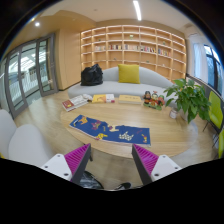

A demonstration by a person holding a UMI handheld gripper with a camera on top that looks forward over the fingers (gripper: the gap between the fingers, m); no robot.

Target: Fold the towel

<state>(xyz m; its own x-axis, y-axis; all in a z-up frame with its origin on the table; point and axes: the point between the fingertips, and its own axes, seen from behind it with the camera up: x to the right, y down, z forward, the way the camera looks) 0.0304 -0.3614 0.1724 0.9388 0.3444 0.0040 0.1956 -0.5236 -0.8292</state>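
Observation:
A blue towel (110, 130) with a coloured print lies spread flat on a round wooden table (60, 125), just beyond my fingers. My gripper (112, 160) is open, its two magenta pads (76, 158) wide apart and nothing between them. It hovers at the table's near edge, short of the towel and not touching it.
Books (90, 100) and a small toy (152, 99) lie on the table's far side. A potted plant (188, 98) stands at the right, a white chair (25, 140) at the near left. A white sofa (150, 82) with a yellow cushion (129, 73) and shelves (130, 45) stand behind.

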